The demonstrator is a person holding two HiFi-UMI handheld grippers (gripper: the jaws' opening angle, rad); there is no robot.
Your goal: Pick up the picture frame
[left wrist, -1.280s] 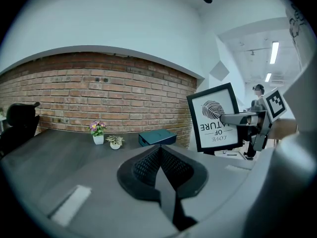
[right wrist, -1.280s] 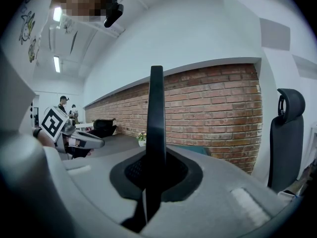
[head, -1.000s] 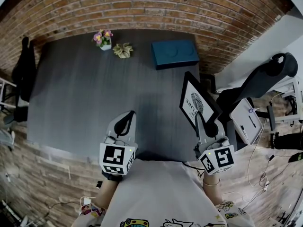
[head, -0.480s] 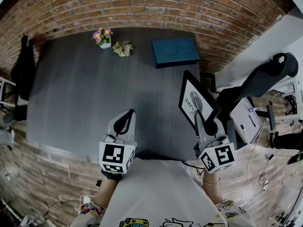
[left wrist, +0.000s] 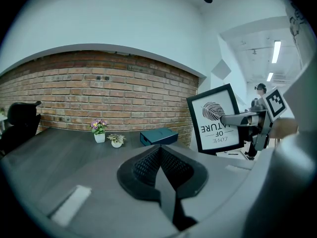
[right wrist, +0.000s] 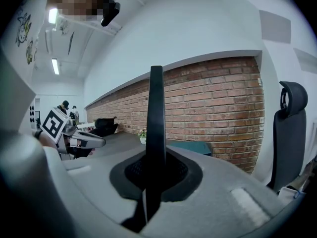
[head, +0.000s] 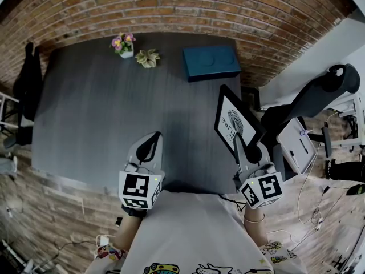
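The picture frame [head: 232, 122], black-edged with a white leaf print, hangs upright in the air by the dark table's [head: 97, 119] right edge. My right gripper [head: 241, 145] is shut on its lower edge. The right gripper view shows the frame [right wrist: 155, 108] edge-on as a thin black bar rising from between the jaws. In the left gripper view the frame [left wrist: 216, 117] faces me with the right gripper [left wrist: 243, 119] clamped at its side. My left gripper [head: 154, 140] rests over the table's near edge, shut and holding nothing, its jaws [left wrist: 159, 158] pressed together.
At the table's far edge by the brick wall stand a small potted flower [head: 124, 45], a succulent [head: 147, 59] and a teal box [head: 210, 63]. A black office chair [head: 319, 96] stands to the right of the table, another dark chair [head: 25, 81] to the left.
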